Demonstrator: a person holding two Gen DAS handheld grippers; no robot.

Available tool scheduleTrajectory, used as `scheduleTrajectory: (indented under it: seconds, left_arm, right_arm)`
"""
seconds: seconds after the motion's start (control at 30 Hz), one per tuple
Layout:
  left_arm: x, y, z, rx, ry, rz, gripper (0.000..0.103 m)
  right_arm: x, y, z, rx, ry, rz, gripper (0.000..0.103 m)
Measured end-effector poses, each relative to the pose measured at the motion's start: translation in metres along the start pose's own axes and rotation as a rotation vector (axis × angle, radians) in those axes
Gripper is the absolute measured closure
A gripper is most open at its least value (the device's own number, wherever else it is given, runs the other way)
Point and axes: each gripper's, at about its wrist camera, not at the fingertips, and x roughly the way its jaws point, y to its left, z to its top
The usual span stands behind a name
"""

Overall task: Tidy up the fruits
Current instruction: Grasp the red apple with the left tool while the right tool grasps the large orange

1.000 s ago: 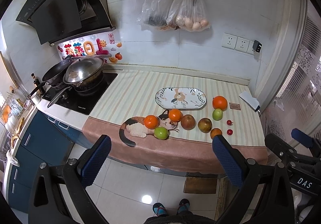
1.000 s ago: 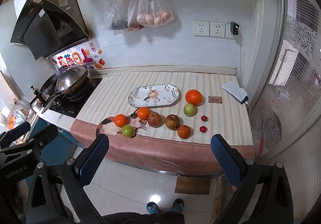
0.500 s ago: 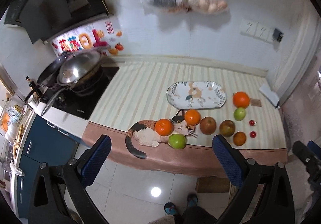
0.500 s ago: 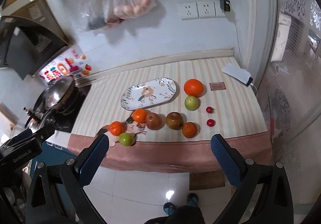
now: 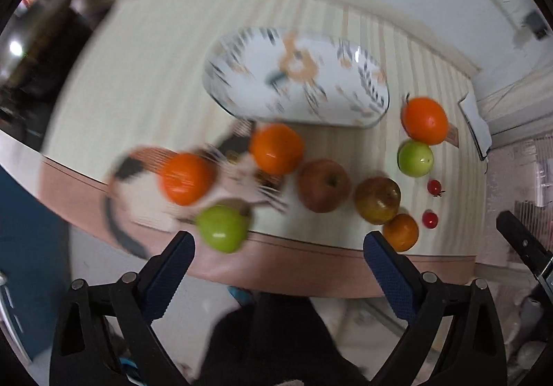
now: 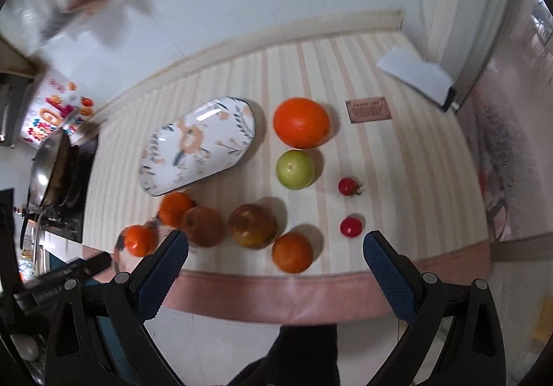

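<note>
An oval flower-patterned plate [image 5: 297, 74] [image 6: 198, 142] lies empty on the striped counter. In front of it lie oranges [image 5: 276, 149] [image 6: 300, 121], green apples [image 5: 223, 228] [image 6: 294, 168], two brownish-red apples [image 5: 323, 185] [image 6: 252, 226], a small orange [image 6: 292, 251] and two cherry tomatoes [image 6: 350, 226]. My left gripper [image 5: 278, 270] is open and empty, above the counter's front edge. My right gripper [image 6: 274, 268] is open and empty, just in front of the small orange.
A cat-shaped mat [image 5: 138, 185] lies under the left fruits. A stove with a wok [image 6: 52, 171] stands at the left. A white cloth [image 6: 414, 74] and a small brown card [image 6: 368, 110] lie at the right, near the wall.
Both grippers have moved forward and down toward the counter; the fruits now appear much larger and closer. Both stay open and empty.
</note>
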Motion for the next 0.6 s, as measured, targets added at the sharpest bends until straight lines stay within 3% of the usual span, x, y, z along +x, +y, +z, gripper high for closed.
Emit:
scheduleTrajectory:
  seconds: [0.13,0.27,0.43,0.6]
  left_arm:
    - [0.05,-0.017,0.02,-0.045,0.131,-0.046,0.016]
    - [0.086,-0.033,0.032,-0.067,0.23,-0.063,0.017]
    - [0.103,-0.036,0.041,-0.12,0.275,-0.075,0.017]
    - [0.119,-0.039,0.046,-0.13,0.31,-0.065,0.017]
  right_arm:
    - [0.051,-0.012,0.042,-0.005,0.085,-0.019,0.0]
    - [0.095,-0.019,0.078,-0.001,0.157,-0.022,0.0]
    - [0.142,-0.023,0.114,0.021,0.234,0.0,0.0]
    - [0.185,-0.023,0.136,0.008,0.303,-0.032,0.0]
